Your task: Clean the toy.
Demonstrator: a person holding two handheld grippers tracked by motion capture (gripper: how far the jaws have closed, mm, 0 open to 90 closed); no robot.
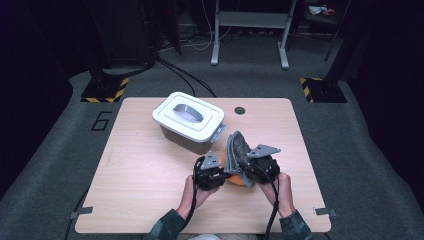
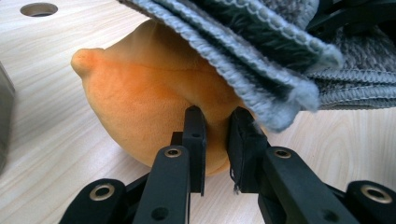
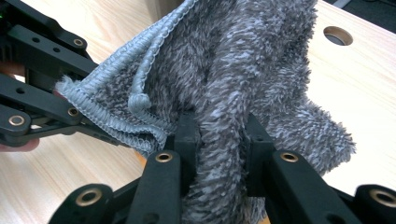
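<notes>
An orange plush toy (image 1: 234, 179) lies on the wooden table (image 1: 145, 170) between my two grippers. A grey fluffy cloth (image 1: 236, 150) is draped over it and stands up above it. My left gripper (image 1: 222, 173) comes in from the toy's left. In the left gripper view my left gripper (image 2: 217, 119) is shut, pinching a fold of the orange toy (image 2: 140, 93) under the hem of the cloth (image 2: 261, 51). My right gripper (image 1: 246, 166) is at the toy's right. In the right gripper view my right gripper (image 3: 219, 123) is shut on a thick bunch of the cloth (image 3: 243, 60).
A grey bin with a white lid (image 1: 189, 120) stands just behind and left of the grippers. A round hole (image 1: 240, 110) sits in the table near its far edge. The person's hands (image 1: 285, 192) come in from the near edge.
</notes>
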